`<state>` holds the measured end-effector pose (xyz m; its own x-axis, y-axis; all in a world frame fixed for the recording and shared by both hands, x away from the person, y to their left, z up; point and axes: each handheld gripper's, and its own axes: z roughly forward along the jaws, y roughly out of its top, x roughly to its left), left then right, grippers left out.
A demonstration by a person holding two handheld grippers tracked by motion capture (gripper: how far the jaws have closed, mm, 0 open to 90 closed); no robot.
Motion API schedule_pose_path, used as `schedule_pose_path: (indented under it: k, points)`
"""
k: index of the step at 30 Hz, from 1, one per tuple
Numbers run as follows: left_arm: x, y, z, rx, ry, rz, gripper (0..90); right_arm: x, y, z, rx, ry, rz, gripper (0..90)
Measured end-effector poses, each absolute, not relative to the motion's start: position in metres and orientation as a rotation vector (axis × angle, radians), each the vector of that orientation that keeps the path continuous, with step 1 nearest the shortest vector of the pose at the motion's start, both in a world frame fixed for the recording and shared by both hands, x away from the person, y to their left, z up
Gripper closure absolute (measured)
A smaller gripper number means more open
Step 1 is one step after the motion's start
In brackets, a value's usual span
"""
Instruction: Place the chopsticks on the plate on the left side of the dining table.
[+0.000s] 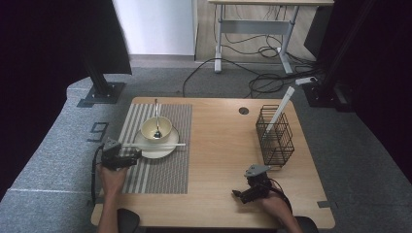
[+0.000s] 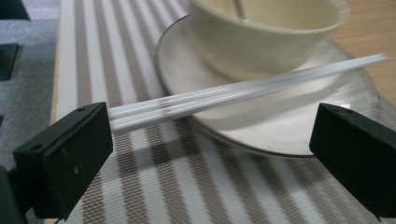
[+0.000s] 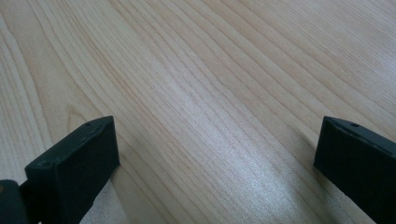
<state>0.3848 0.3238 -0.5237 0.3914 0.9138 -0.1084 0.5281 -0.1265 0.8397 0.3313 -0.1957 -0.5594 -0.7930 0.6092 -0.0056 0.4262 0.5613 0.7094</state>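
txt: "9" | on: floor mat [image 1: 58, 145], left of table [image 1: 218, 160]

My left gripper [image 2: 210, 154] has matt black plastic jaws, faintly grainy. Chopsticks [image 2: 243, 91] look like smooth white plastic with a slight sheen. Plate [image 2: 280, 126] is glossy glazed ceramic; bowl [image 2: 261, 32] is the same, cream, shiny. Spoon [image 1: 157, 121] is polished metal. Placemat [image 2: 154, 177] is woven, ribbed, matt, in striped beige and white. Desk [image 3: 201, 93] is light wood grain with a smooth satin finish. Basket [image 1: 275, 138] is black wire, matt. Floor [image 1: 43, 160] is rough grey carpet.
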Motion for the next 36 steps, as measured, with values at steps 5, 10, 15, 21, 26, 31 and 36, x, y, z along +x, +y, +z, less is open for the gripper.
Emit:
schedule_pose_path:
  k: [5, 10, 15, 21, 26, 31, 36]
  points:
    - [0.365, 0.296, -0.499, 1.842, 1.111, 0.558, 0.0, 0.331, -0.196, -0.559, 0.859, 2.548, 1.056, 0.0]
    - [0.35, 0.259, -0.496, 1.933, 0.962, 0.47, 0.0, 0.331, -0.196, -0.559, 0.86, 2.548, 1.056, 0.0]
    - [0.348, 0.23, -0.519, 2.077, 0.889, 0.387, 0.0, 0.332, -0.196, -0.559, 0.86, 2.547, 1.056, 0.0]
    - [0.352, 0.211, -0.543, 2.182, 0.868, 0.31, 0.0, 0.332, -0.196, -0.559, 0.861, 2.546, 1.057, 0.0]
    - [0.355, 0.204, -0.554, 2.257, 0.864, 0.275, 0.0, 0.332, -0.196, -0.559, 0.861, 2.546, 1.057, 0.0]
    - [0.355, 0.201, -0.554, 2.279, 0.859, 0.307, 0.0, 0.332, -0.196, -0.559, 0.86, 2.548, 1.056, 0.0]
    - [0.355, 0.201, -0.554, 2.279, 0.86, 0.307, 0.0, 0.331, -0.196, -0.559, 0.862, 2.547, 1.057, 0.0]
